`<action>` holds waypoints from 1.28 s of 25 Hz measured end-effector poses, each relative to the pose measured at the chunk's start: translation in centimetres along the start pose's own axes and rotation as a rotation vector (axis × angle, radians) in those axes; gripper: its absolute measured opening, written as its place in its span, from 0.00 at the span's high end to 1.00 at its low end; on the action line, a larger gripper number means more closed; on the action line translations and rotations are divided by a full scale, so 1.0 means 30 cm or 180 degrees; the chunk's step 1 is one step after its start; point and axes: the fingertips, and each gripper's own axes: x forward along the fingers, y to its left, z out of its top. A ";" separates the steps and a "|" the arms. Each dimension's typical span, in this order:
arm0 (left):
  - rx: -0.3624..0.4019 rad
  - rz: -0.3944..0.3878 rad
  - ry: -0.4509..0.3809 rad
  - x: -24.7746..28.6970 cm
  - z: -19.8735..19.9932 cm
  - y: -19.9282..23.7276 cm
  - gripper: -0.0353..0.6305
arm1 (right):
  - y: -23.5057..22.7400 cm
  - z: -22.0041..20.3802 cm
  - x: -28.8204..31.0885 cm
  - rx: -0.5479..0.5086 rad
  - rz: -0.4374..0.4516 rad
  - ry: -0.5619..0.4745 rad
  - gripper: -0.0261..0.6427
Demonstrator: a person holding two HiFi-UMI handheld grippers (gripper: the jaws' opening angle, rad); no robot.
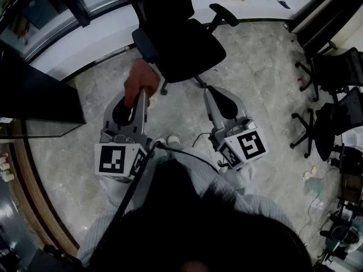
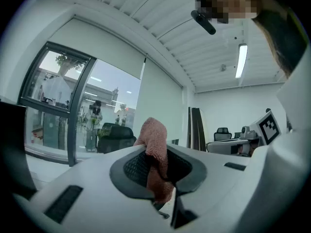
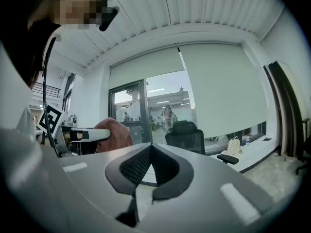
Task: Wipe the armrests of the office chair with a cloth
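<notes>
1. Grey marbled floor (image 1: 261,67) fills the room below a long window wall, and a low white counter (image 1: 96,35) runs along the glass.
2. The left tool (image 1: 139,98) is clenched on a pinkish-brown cloth (image 2: 154,147). The left gripper view shows the fabric pinched between the dark ribbed pads, with a rounded fold standing above the jaws and a short tail hanging below them.
3. The right tool (image 3: 150,152) is closed on nothing, its two dark pads meeting at their tips.
4. Both tools are held side by side in front of the person, jaws pointing away from the body. The right gripper view catches the cloth off to its left, bunched at the tip of the other tool.
5. Ahead of the cloth stands the black office chair (image 1: 182,50) on its wheeled base.
6. In the head view the cloth's fold sits right under the nearer armrest (image 1: 146,47), and contact cannot be judged there. The left gripper view shows the chair standing back beyond the cloth, so the two are apart.
7. The farther armrest (image 1: 224,15) juts out on the chair's other side, well apart from the right tool and from the cloth.
8. Closer in, the person's light trousers (image 1: 193,174) fill the bottom of the head view, and a black cable (image 1: 133,186) trails back from the left tool.
9. More dark chairs (image 1: 334,72) crowd the right edge of the room.
</notes>
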 end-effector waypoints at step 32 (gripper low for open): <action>-0.0018 0.0303 0.0364 0.495 -0.144 0.312 0.86 | -0.309 -0.153 0.422 0.0281 0.0068 0.0384 0.96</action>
